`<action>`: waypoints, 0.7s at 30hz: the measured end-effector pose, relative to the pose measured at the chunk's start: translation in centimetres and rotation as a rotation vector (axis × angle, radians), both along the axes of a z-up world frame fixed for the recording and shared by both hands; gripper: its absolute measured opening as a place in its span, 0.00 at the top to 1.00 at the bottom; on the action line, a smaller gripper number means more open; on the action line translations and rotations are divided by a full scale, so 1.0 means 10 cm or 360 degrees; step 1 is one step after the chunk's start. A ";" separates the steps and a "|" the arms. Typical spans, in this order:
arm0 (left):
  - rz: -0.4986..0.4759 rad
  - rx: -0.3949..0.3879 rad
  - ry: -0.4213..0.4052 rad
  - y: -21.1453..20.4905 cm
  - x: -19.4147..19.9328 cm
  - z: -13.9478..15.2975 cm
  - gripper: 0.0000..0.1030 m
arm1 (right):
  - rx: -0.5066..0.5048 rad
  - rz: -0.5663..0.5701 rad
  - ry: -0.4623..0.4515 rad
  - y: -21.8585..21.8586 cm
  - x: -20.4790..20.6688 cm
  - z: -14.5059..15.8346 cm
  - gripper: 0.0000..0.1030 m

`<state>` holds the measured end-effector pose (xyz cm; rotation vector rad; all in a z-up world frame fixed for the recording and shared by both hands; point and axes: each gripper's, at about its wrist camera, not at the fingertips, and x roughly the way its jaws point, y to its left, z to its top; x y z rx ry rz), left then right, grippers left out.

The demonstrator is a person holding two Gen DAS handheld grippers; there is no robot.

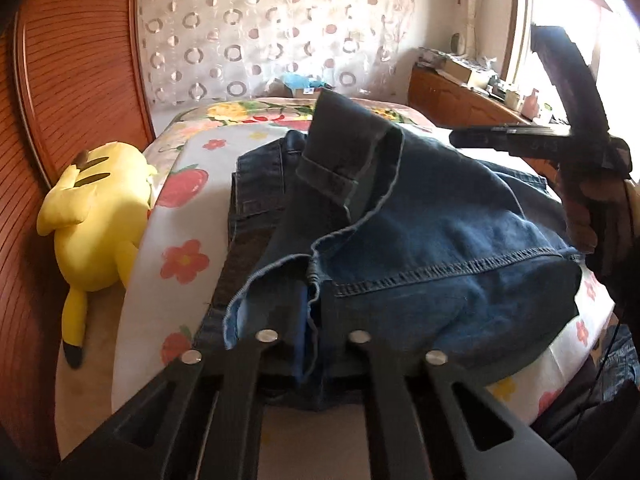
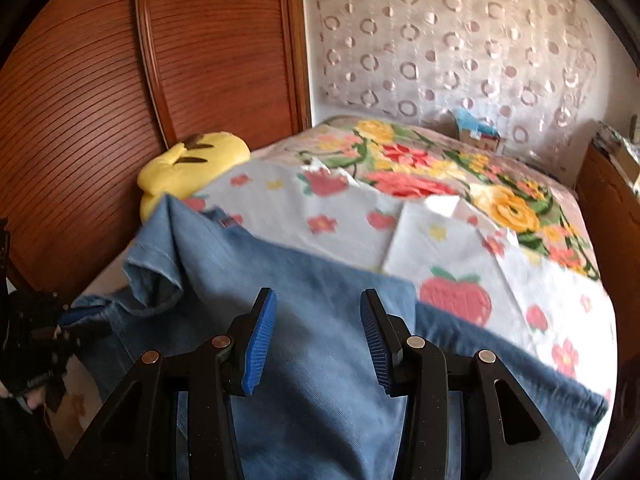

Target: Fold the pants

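Blue denim pants [image 1: 420, 248] lie bunched on the floral bed sheet [image 1: 188, 208]. In the left wrist view the denim covers my left gripper's fingers; the left gripper [image 1: 312, 320] is shut on a fold of the pants near the hem. In the right wrist view the pants [image 2: 320, 360] spread under my right gripper [image 2: 318, 340], whose blue-padded fingers [image 2: 260, 340] stand open above the cloth, holding nothing. The right gripper also shows in the left wrist view [image 1: 560, 140], above the pants at the right. The left gripper also shows at the left edge of the right wrist view [image 2: 80, 314], gripping denim.
A yellow plush toy [image 1: 96, 220] lies at the bed's left edge against the wooden louvred wardrobe [image 1: 72, 80]. A wooden cabinet with clutter [image 1: 472, 92] stands by the window at the right. A small box [image 2: 478, 134] sits at the bed's far end.
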<state>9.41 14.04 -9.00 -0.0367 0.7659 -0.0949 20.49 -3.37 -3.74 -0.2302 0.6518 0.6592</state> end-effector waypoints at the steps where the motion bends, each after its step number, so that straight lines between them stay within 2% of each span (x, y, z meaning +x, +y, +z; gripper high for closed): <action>1: 0.0007 0.0007 -0.0019 0.01 -0.04 0.03 0.95 | 0.0003 -0.0004 0.0009 -0.03 -0.01 -0.01 0.56; 5: 0.0099 -0.0011 -0.0101 0.19 -0.35 0.24 0.95 | 0.0003 -0.0004 0.0020 -0.11 -0.09 -0.03 0.56; 10: 0.0146 0.0035 -0.0022 0.33 -0.44 0.19 0.94 | 0.0009 0.0019 0.0037 -0.16 -0.16 -0.02 0.56; 11: 0.0147 0.0050 0.0000 0.33 -0.42 0.17 0.88 | 0.0005 0.0021 0.0040 -0.18 -0.16 -0.05 0.56; 13: 0.0182 0.0083 0.0011 0.32 -0.38 0.14 0.84 | -0.0011 0.0017 0.0040 -0.19 -0.20 -0.07 0.56; 15: 0.0199 0.0083 0.0004 0.32 -0.36 0.15 0.76 | -0.0013 0.0011 0.0053 -0.23 -0.21 -0.10 0.56; 17: 0.0200 0.0059 -0.0017 0.31 -0.35 0.18 0.58 | -0.0023 -0.0009 0.0054 -0.28 -0.26 -0.12 0.56; 19: 0.0182 0.0035 -0.0046 0.28 -0.35 0.21 0.53 | -0.0023 -0.0043 0.0041 -0.38 -0.32 -0.12 0.56; 21: 0.0170 0.0032 -0.0061 0.25 -0.32 0.24 0.38 | -0.0008 -0.0070 0.0036 -0.50 -0.40 -0.10 0.56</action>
